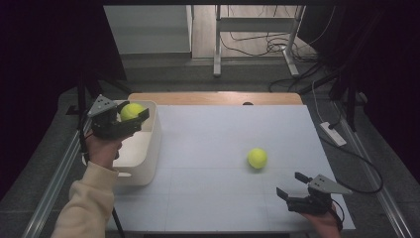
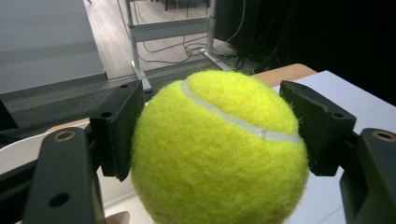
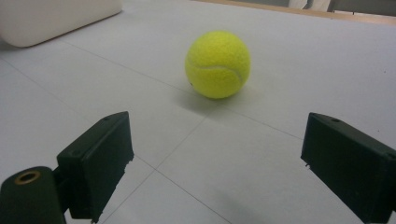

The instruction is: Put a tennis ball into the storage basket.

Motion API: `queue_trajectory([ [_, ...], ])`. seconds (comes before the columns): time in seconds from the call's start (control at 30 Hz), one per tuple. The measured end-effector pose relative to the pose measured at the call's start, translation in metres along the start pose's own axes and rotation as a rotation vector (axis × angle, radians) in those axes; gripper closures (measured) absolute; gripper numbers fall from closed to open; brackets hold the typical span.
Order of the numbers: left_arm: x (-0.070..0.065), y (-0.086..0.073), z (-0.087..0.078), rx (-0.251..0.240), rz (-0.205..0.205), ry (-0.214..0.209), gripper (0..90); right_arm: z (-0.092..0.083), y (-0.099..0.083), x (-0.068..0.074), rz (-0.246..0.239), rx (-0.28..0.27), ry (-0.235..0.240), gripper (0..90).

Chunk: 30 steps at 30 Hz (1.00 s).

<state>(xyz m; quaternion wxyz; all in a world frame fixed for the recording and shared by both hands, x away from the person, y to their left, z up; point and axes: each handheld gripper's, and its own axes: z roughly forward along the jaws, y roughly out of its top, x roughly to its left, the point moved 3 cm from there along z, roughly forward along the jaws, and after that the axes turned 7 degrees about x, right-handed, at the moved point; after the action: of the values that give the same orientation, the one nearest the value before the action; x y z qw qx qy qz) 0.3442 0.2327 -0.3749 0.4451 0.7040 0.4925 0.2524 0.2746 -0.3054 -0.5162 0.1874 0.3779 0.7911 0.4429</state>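
Tennis ball [image 2: 219, 149], no legible print, clamped between left gripper [image 1: 130, 118] jaws; right gripper [image 1: 296, 185] jaws apart.

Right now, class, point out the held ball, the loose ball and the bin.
Held ball [image 2: 219, 149], left gripper view, on its felt below the seam.
Loose ball [image 1: 257, 158], high view, on its middle.
Bin [image 1: 154, 136], high view, on its right wall.

The high view looked forward and down over the whole white table [image 1: 213, 148]. The left gripper view sat close behind a held tennis ball [image 2: 219, 149], facing the far floor. The right gripper view looked low across the tabletop at a second ball [image 3: 217, 64], shared with the high view [image 1: 257, 158]
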Motion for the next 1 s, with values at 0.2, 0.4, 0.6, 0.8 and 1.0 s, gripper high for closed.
queue_trajectory([
  [0.2,0.010,-0.001,0.005,0.024,-0.011,0.028,26.4,0.000,0.000,0.000,0.000,0.001,-0.001,8.7],
  [0.4,0.023,-0.002,0.015,0.072,-0.021,0.066,26.4,0.000,0.000,0.000,0.002,0.000,0.000,8.8],
  [0.6,0.033,-0.001,0.024,0.115,-0.022,0.097,26.4,0.000,0.000,0.000,0.003,-0.001,0.000,8.7],
  [0.8,0.044,-0.002,0.034,0.158,-0.038,0.115,26.4,0.000,0.000,-0.001,0.003,-0.002,0.002,8.7],
  [1.0,0.055,-0.005,0.042,0.199,-0.053,0.138,26.3,0.000,0.000,-0.001,0.004,-0.002,0.003,8.7],
])
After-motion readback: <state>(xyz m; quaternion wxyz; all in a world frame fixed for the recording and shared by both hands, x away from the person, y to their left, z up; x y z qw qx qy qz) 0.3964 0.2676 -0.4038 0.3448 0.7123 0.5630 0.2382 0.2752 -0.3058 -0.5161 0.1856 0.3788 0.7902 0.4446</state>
